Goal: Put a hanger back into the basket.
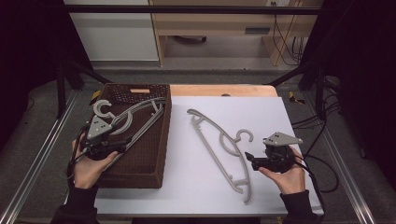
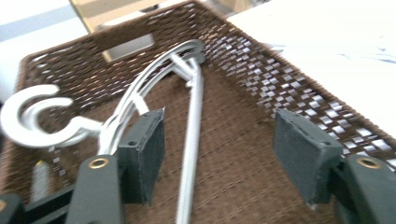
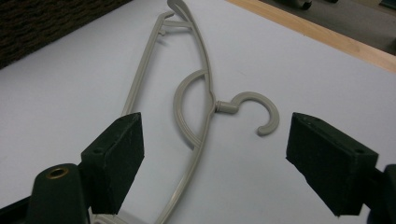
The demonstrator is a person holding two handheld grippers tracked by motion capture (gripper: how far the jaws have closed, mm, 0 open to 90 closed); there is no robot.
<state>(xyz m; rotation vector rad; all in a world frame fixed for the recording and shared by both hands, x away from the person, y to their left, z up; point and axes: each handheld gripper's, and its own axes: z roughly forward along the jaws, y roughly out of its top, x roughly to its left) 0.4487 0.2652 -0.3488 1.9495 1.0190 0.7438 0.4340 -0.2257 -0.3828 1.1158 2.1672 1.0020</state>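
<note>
A brown woven basket [image 1: 164, 140] stands on the table's left side, and grey plastic hangers [image 1: 140, 112] lie stacked inside it. My left gripper [image 1: 114, 147] hovers over the basket's near left part, open, with nothing held. In the left gripper view its jaws [image 2: 219, 154] spread wide above the hangers' bar [image 2: 192, 140], and the hook [image 2: 28, 121] is at the left. Another grey hanger [image 1: 219, 149] lies flat on the white tabletop [image 1: 201, 186]. My right gripper [image 1: 251, 160] sits just right of it, open. In the right gripper view that hanger [image 3: 205, 84] lies beyond and between the spread jaws [image 3: 217, 135].
A wooden strip [image 1: 224, 90] runs along the table's far edge. Metal rails [image 1: 37, 154] flank both sides, and black cables [image 1: 322, 158] trail at the right. A pale wooden desk [image 1: 210, 28] stands behind the table. The basket [image 2: 280, 74] has a handle cut-out in its far wall.
</note>
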